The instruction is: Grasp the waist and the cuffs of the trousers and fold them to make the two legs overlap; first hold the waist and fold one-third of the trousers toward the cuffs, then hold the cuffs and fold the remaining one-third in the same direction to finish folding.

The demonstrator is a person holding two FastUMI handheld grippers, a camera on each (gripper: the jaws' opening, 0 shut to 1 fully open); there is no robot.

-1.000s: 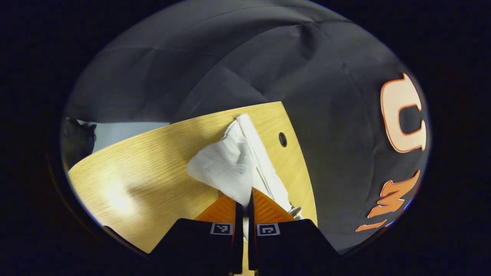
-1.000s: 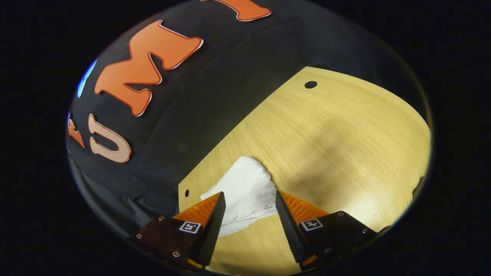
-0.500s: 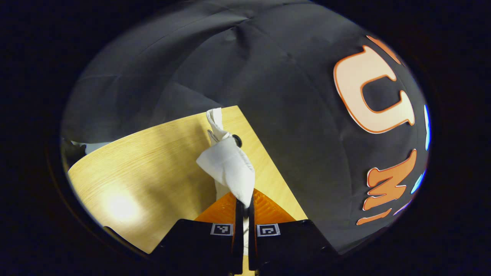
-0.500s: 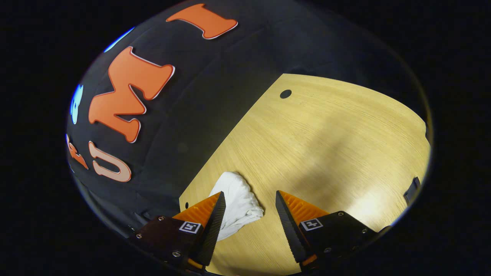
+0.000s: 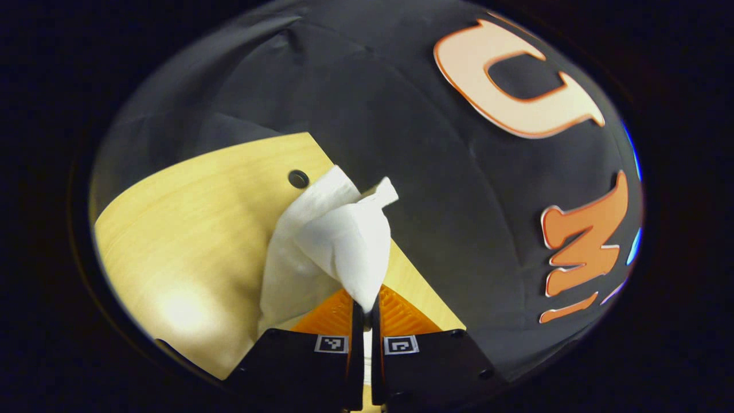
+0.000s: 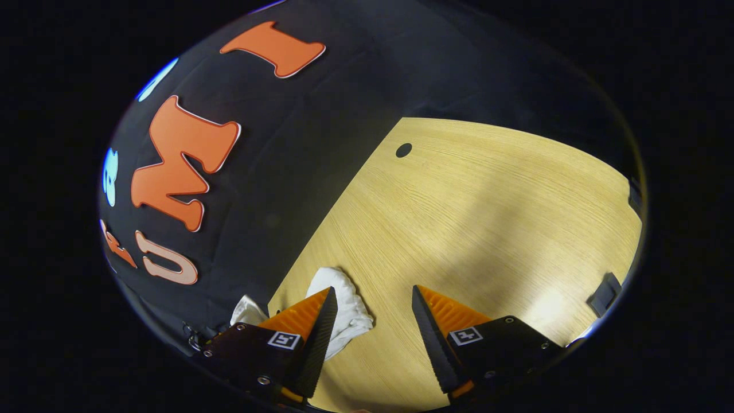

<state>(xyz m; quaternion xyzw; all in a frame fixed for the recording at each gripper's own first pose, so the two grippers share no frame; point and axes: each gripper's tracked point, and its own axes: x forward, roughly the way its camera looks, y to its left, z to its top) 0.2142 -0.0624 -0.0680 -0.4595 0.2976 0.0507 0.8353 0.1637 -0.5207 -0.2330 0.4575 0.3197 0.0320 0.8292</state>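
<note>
L gripper (image 5: 365, 307) pinches the white trousers (image 5: 338, 241), bunched and lifted off the table (image 5: 189, 218) near its edge. R gripper (image 6: 371, 312) gapes, empty (cloth just beside one finger). Fabric looks light, limp, prone to bunching; grip at hem corners, waist & cuffs.

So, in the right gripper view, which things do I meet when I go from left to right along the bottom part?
black booth wall → white trousers beside the left finger → bare wooden table, seen through the open right gripper → small dark object at the table's right edge
</note>
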